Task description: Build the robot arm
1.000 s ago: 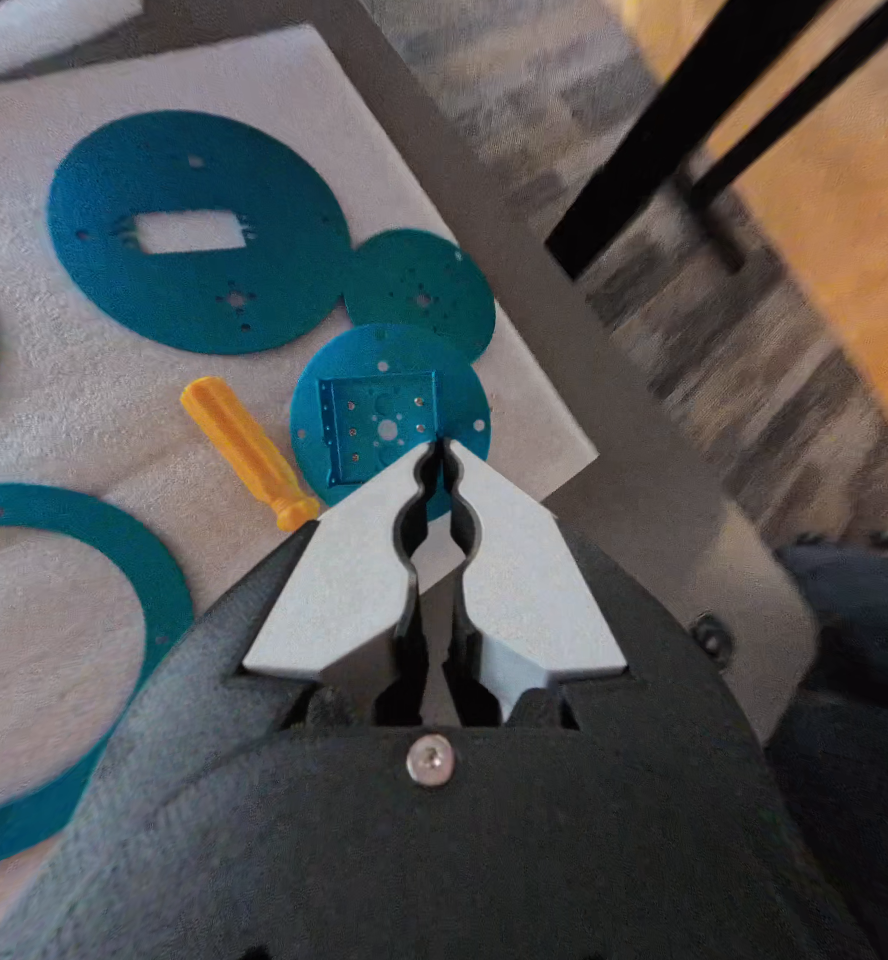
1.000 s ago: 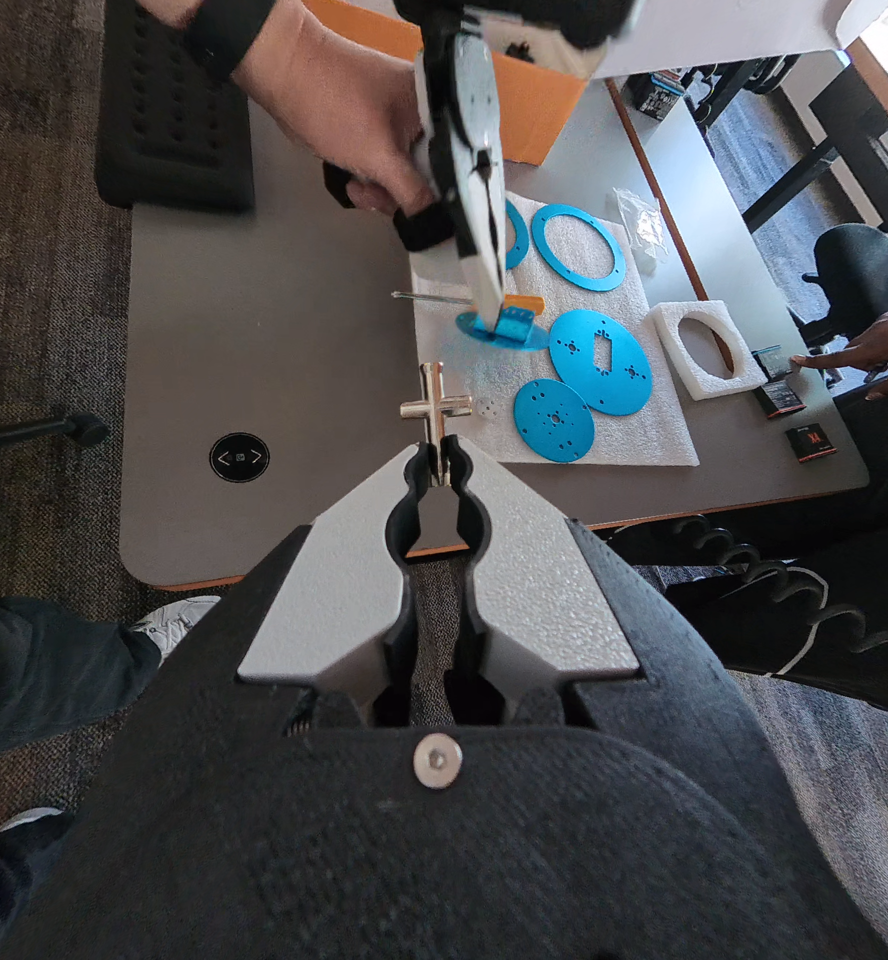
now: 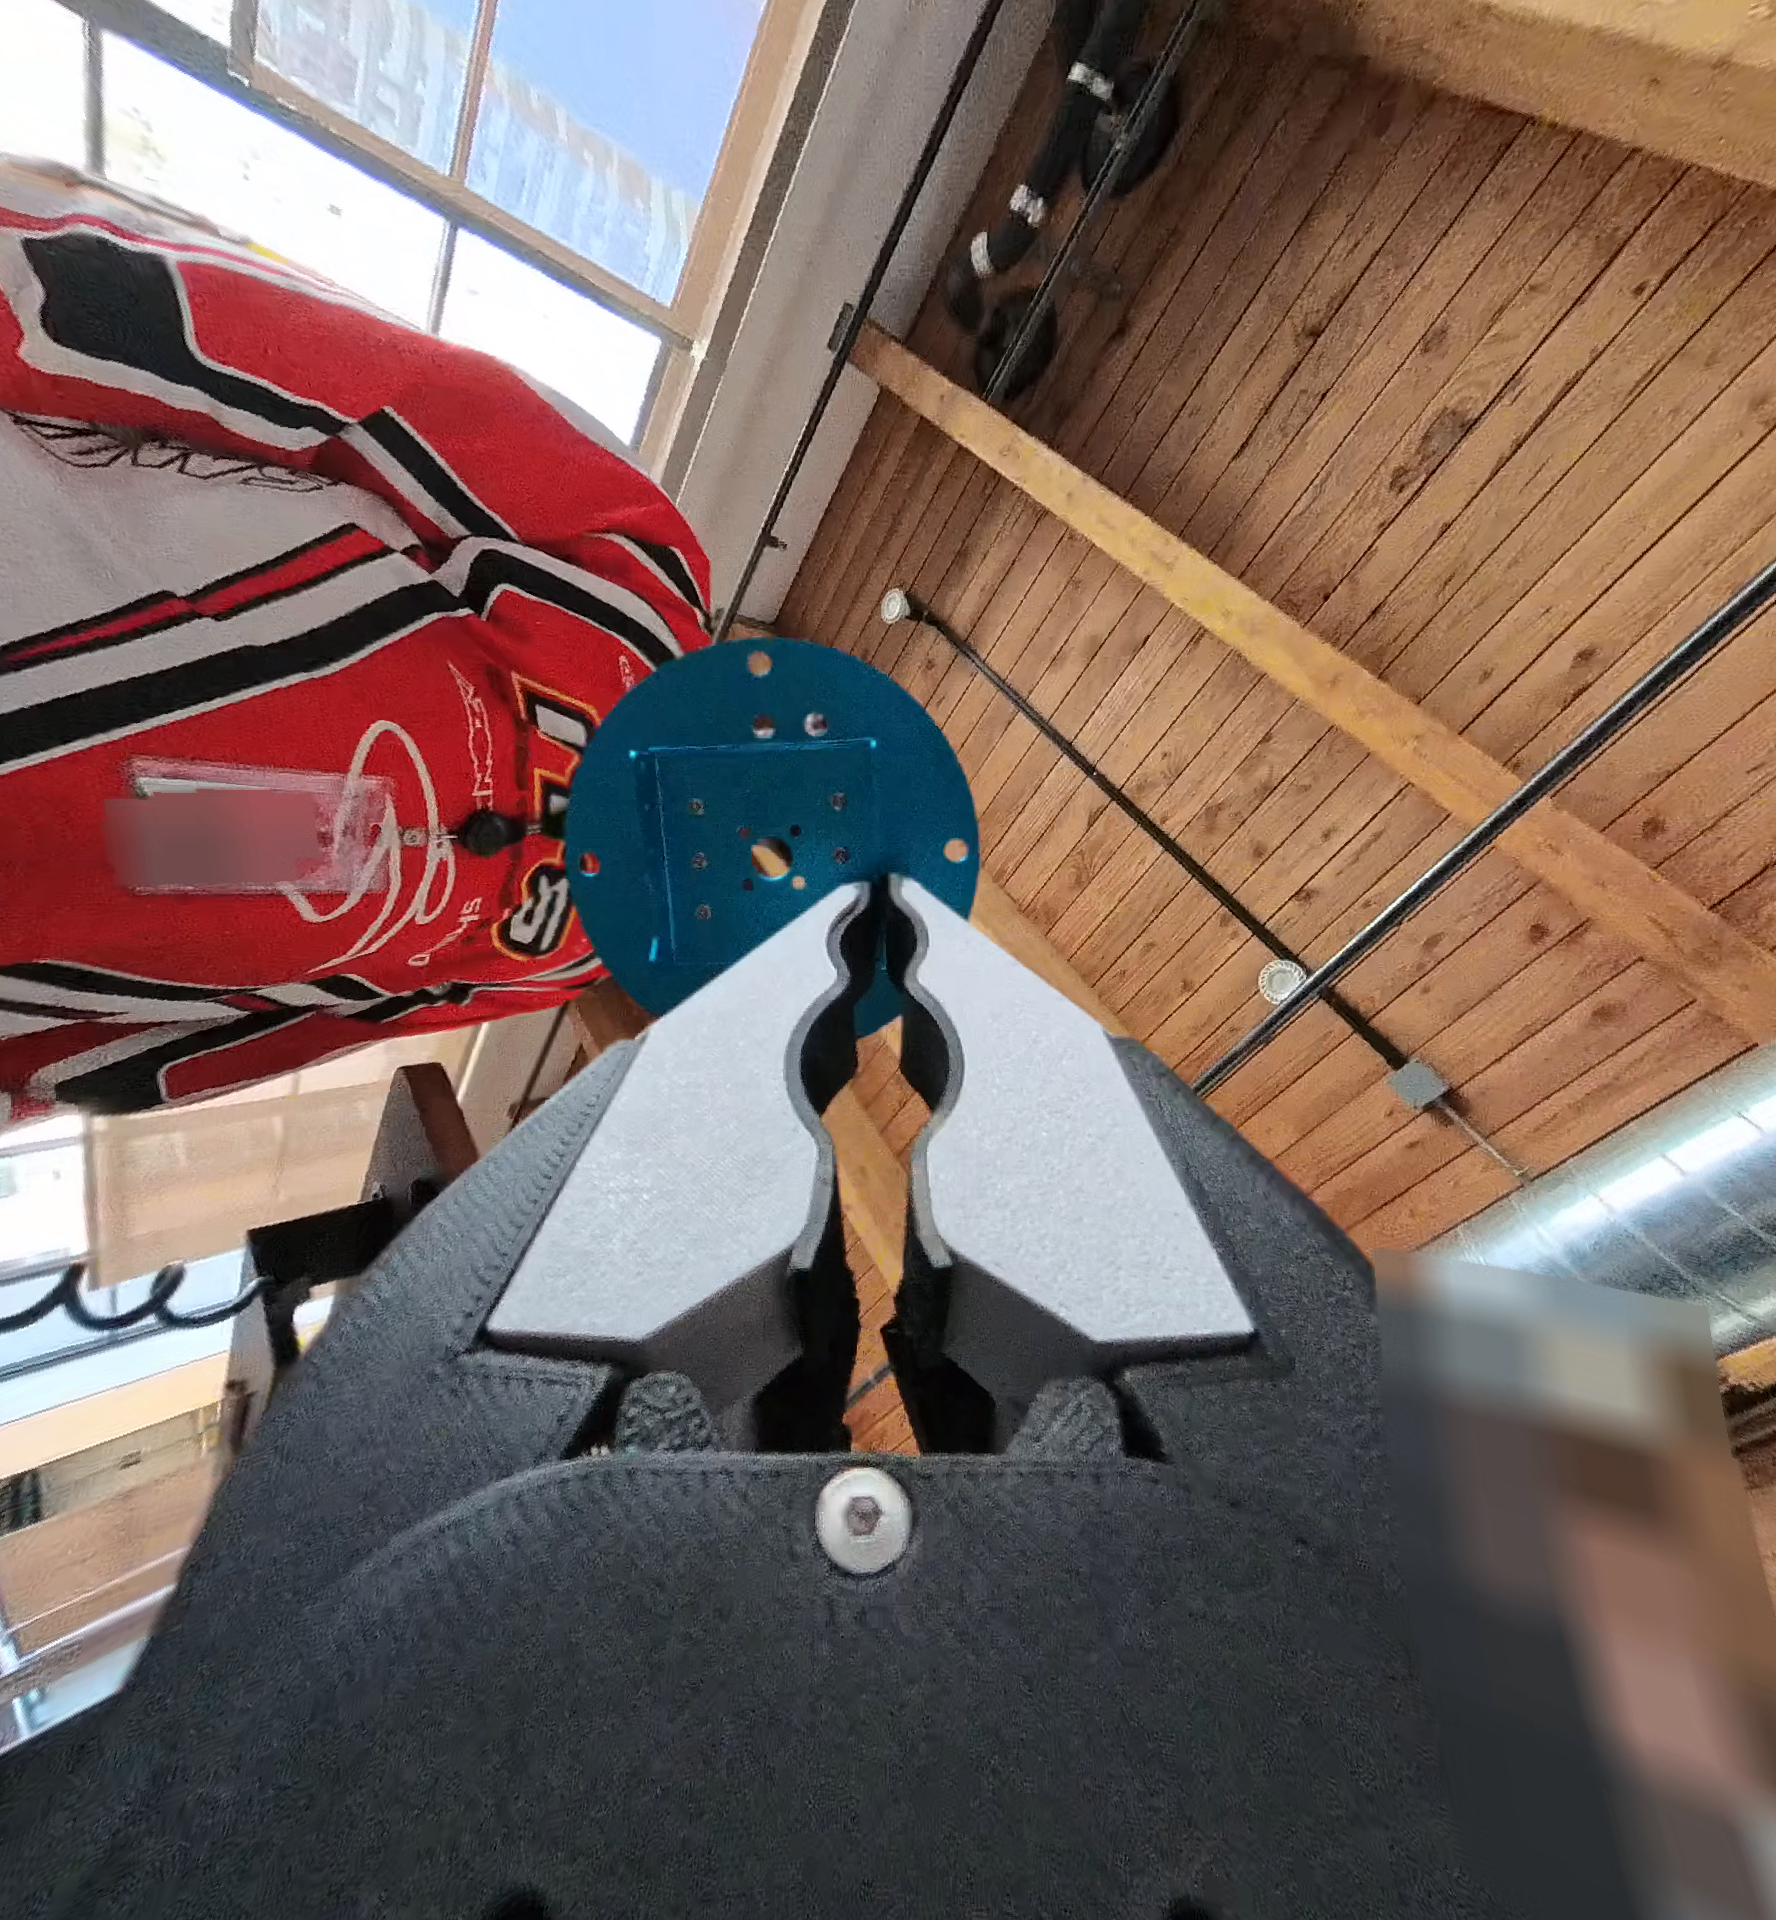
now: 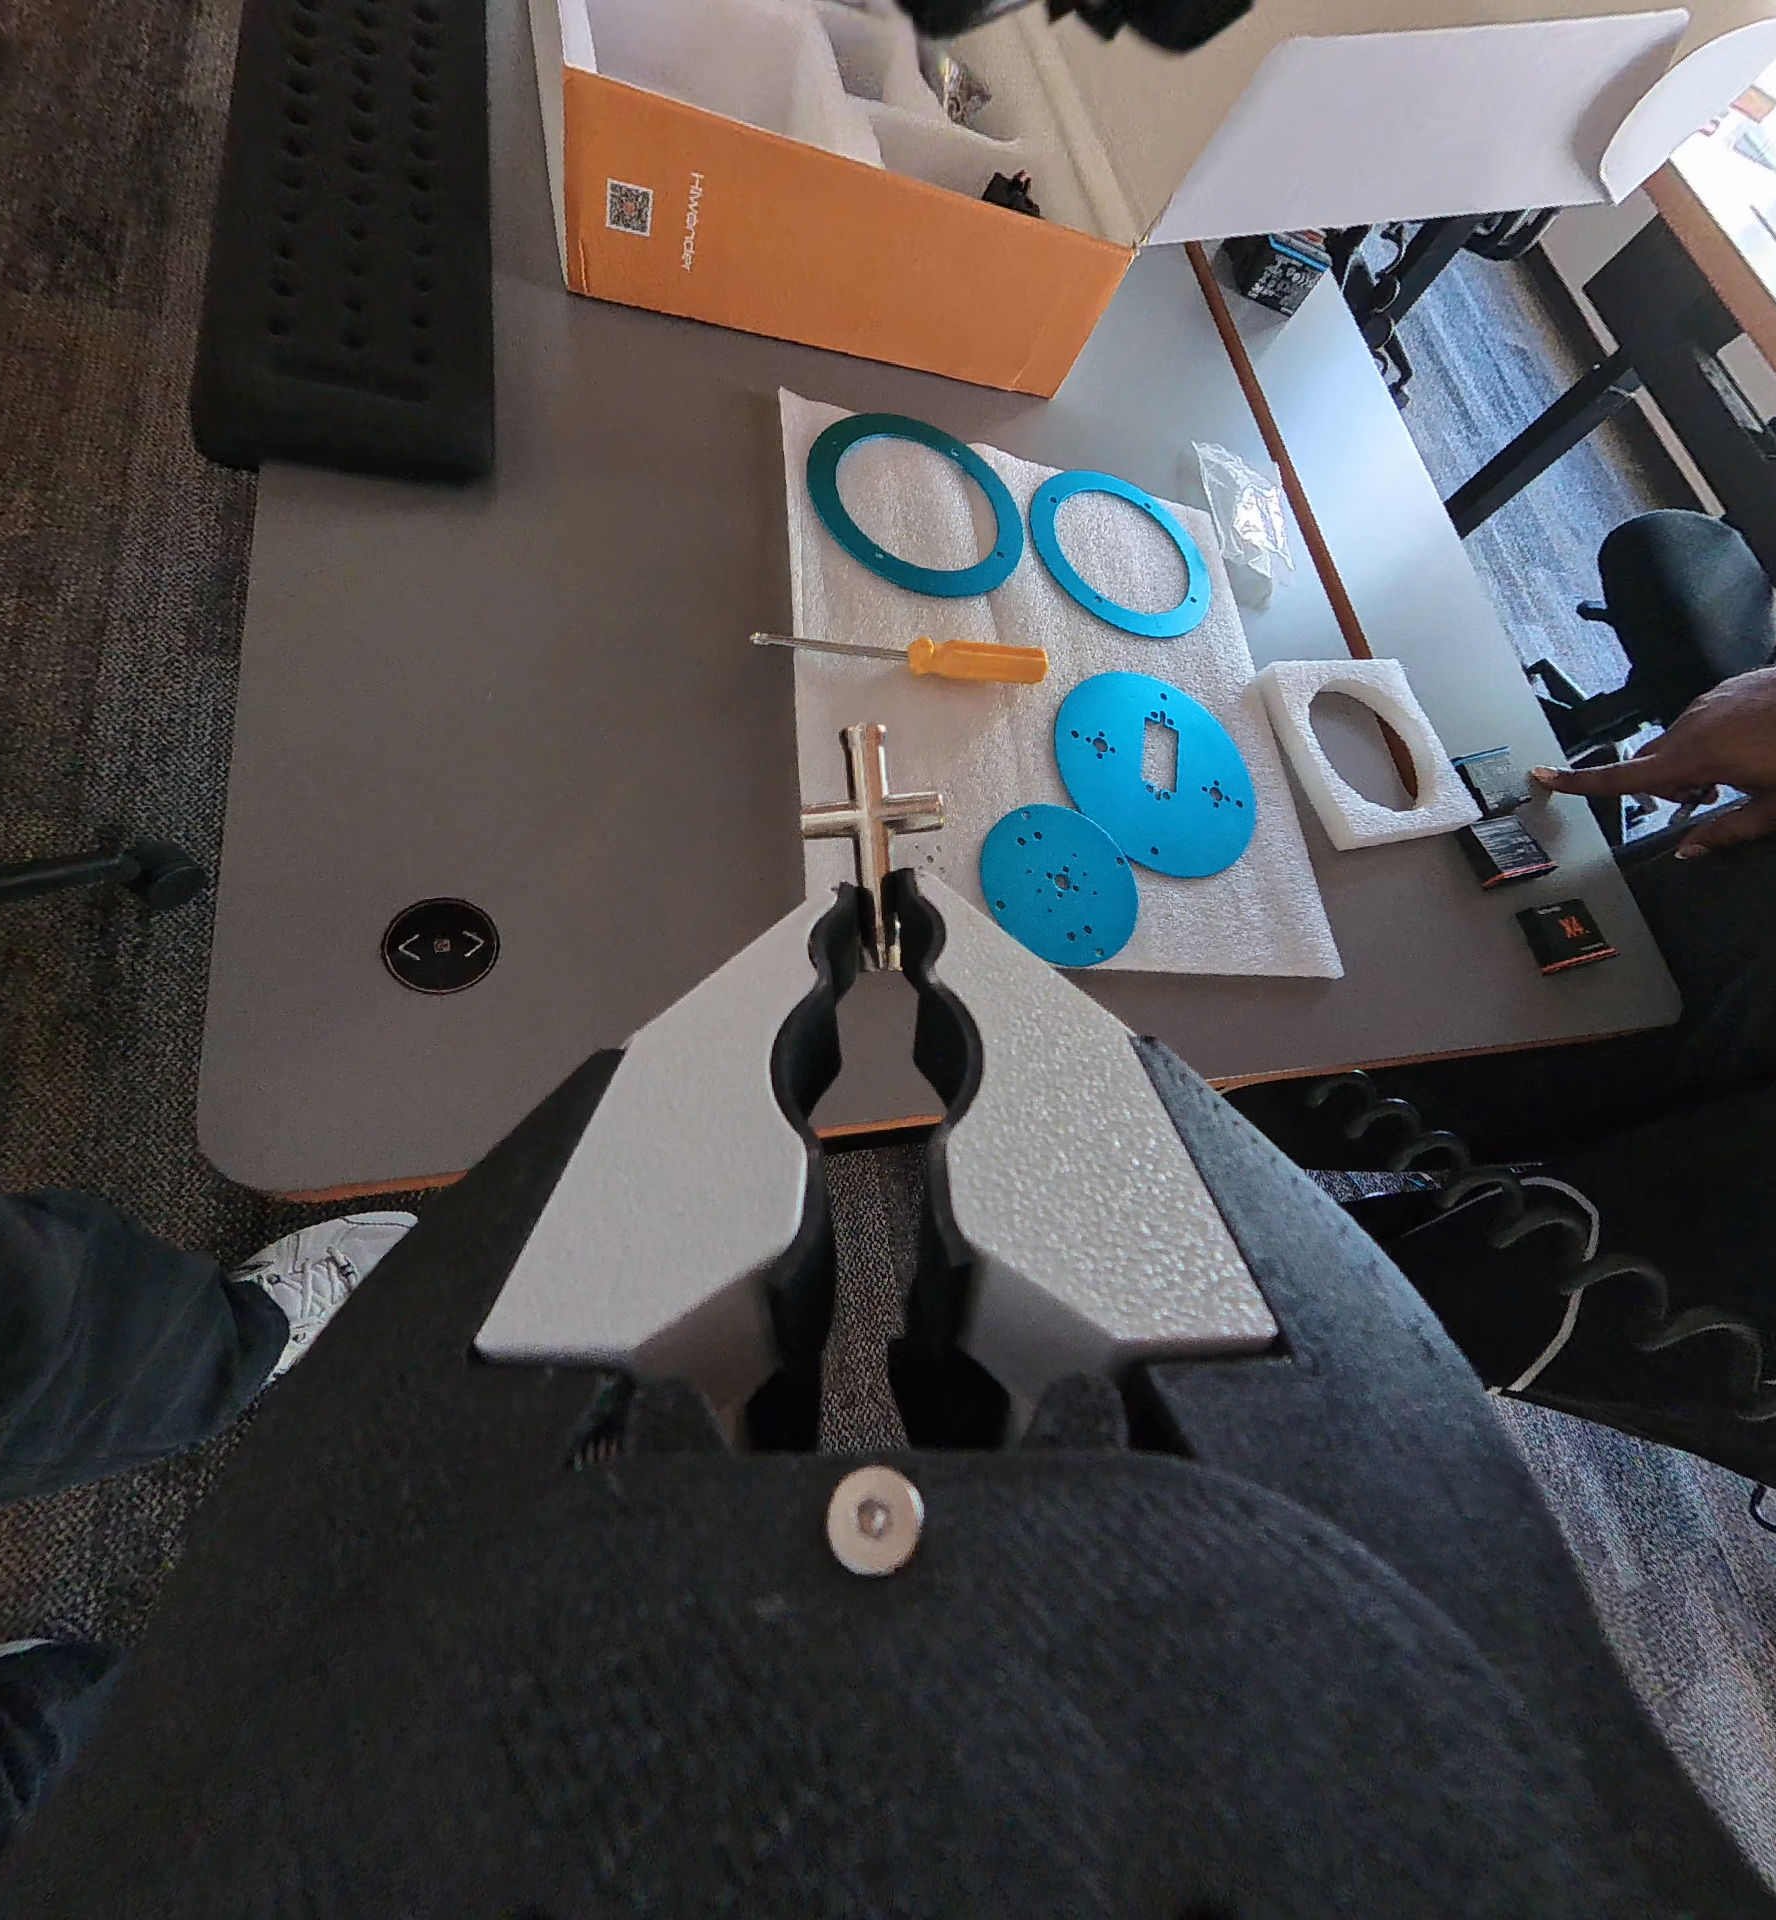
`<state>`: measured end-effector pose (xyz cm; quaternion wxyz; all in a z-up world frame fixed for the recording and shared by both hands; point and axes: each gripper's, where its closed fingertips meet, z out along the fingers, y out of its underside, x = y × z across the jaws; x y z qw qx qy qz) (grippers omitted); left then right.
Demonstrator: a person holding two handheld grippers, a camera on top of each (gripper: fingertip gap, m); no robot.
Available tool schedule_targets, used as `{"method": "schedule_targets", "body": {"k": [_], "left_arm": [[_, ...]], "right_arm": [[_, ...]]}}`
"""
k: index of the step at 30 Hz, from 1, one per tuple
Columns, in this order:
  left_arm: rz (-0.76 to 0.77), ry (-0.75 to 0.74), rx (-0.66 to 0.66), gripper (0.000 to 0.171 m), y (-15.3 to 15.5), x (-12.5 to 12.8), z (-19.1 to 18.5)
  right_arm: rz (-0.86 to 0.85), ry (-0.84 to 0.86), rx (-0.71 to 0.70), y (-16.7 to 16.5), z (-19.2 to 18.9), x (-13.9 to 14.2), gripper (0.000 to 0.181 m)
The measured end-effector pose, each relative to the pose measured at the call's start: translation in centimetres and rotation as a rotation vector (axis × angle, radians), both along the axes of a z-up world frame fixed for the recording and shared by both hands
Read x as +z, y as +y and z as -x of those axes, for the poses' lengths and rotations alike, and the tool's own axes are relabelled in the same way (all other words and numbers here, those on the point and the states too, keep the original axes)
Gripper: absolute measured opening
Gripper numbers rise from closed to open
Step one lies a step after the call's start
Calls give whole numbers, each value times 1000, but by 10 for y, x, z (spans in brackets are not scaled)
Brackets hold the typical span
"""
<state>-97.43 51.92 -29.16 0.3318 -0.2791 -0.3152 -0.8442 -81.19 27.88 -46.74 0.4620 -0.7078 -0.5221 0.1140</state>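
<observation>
**Both grippers loaded, parts raised clear of the desk**

The left gripper [image 3: 879, 883] was closed on the rim of a blue round plate [image 3: 770, 821] carrying a square bracket on its face. The plate was pinched at one edge only, so nearly the whole disc stood out beyond the tips with its hole pattern exposed to the camera. It was raised and tilted up toward the wooden ceiling [image 3: 1383, 520], with a person in a red jacket [image 3: 292, 675] behind it (badge patch blurred, not read).

The right gripper [image 4: 871, 894] was clamped on one arm of a chrome cross wrench [image 4: 871, 805], leaving the other three arms free and projecting forward. The wrench hung over the near edge of the white foam sheet [image 4: 967, 727] on the grey desk [image 4: 510, 727].

Laid flat on the foam, apart from one another:
- two blue rings [image 4: 913, 504]
- an orange-handled screwdriver [image 4: 977, 661]
- a slotted blue disc [image 4: 1154, 785], touching or just overlapping a smaller drilled disc [image 4: 1058, 885]

An orange box [image 4: 832, 249] stood open behind the sheet. A foam block with an oval cutout [image 4: 1310, 790] lay beside the sheet, and a second person's hand [image 4: 1715, 748] pointed near it.
</observation>
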Motion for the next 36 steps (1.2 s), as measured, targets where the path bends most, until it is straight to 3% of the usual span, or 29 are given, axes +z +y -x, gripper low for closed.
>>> {"method": "schedule_targets", "body": {"k": [4,10,15,21,25,27,36], "left_arm": [[-47,-39,-13,0,0,23,-12],[32,-76,6,0,2,20,-17],[-40,-120,-8,0,-6,40,-21],[-45,-193,93,0,2,95,-21],[-100,-126,122,0,11,146,-39],[-131,-127,101,0,11,160,-46],[-149,-146,59,0,0,160,-51]], "right_arm": [[2,-9,9,-1,-1,-3,7],[2,-7,2,0,-7,-2,7],[11,-10,-7,-3,-12,-6,7],[16,-26,-12,-3,-16,-4,7],[7,-38,-19,0,-18,1,7],[-2,-43,-23,2,-19,4,7],[-6,-48,-43,5,-28,8,7]]}}
